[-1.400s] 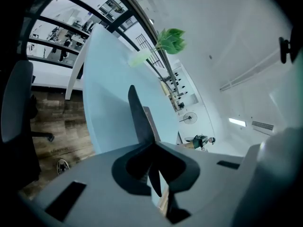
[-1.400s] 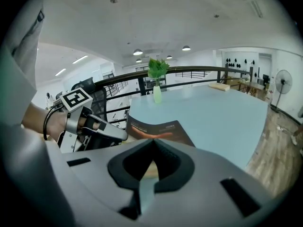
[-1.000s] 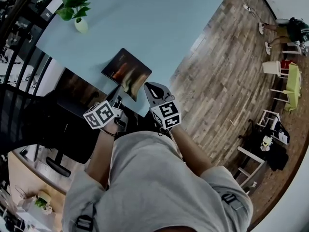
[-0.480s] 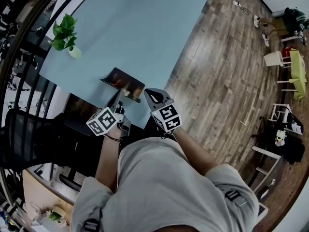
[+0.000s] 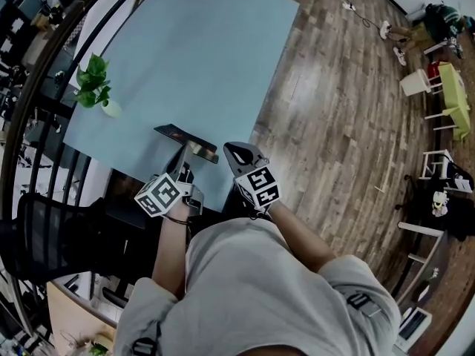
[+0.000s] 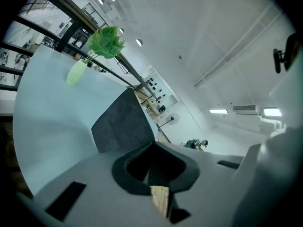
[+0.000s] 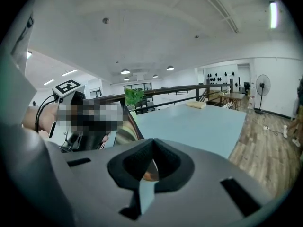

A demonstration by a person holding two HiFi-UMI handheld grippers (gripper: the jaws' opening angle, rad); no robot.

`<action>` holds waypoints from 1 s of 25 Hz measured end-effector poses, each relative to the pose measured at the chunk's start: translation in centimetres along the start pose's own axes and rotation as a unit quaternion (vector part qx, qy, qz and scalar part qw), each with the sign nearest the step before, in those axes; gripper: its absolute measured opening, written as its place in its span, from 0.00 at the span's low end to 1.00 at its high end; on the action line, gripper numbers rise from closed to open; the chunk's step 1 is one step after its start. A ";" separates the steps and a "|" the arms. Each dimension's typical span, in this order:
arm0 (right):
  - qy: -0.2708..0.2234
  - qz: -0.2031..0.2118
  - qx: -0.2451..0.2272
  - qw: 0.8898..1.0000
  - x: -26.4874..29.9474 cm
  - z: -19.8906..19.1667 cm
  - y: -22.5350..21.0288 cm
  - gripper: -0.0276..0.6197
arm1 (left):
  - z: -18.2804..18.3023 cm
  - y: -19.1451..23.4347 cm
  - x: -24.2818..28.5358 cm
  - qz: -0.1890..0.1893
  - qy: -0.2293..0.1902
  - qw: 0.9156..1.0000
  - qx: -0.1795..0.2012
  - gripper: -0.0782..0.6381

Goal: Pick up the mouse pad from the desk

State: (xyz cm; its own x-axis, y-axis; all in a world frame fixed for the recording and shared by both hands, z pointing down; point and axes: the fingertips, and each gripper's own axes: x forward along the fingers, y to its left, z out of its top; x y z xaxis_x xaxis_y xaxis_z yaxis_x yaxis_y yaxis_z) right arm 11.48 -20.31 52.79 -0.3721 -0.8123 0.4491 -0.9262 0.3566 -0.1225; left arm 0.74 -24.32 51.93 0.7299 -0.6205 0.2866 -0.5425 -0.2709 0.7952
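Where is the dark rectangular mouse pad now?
In the head view, the dark rectangular mouse pad is tilted up at the near edge of the light blue desk, in the left claw.

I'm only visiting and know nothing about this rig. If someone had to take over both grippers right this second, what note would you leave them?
Left gripper: shut on the near edge of the mouse pad, dark underside facing its camera.
Right gripper: shut on the mouse pad too, at a corner, as far as its view shows.
Where things are: the pad is tilted steeply up over the near edge of the light blue desk. The potted plant stands apart at the desk's left edge.
Done: pad gripped and raised, apparently clear of the desk.
Left: probably just keep both grips firm and bring the pad away.
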 end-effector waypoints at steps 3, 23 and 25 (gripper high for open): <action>-0.011 -0.006 0.003 1.000 -0.3 1.0 -0.4 0.05 | 1.3 -1.0 0.4 -0.009 -0.003 1.000 0.021 0.14; -0.144 -0.076 -0.025 0.986 -4.0 11.1 -3.3 0.05 | 9.3 -9.6 0.3 -0.069 -0.094 0.981 0.158 0.14; -0.151 -0.078 -0.028 0.985 -4.0 11.8 -3.6 0.05 | 9.9 -10.3 0.4 -0.070 -0.104 0.977 0.174 0.14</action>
State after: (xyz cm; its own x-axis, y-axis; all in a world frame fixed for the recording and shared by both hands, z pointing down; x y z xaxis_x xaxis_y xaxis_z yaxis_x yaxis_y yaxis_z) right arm 15.60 -23.76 40.98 -0.2345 -0.9566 0.1728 -0.9719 0.2347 -0.0194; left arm 2.47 -29.05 38.58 0.7265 -0.6858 0.0433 -0.5781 -0.5759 0.5781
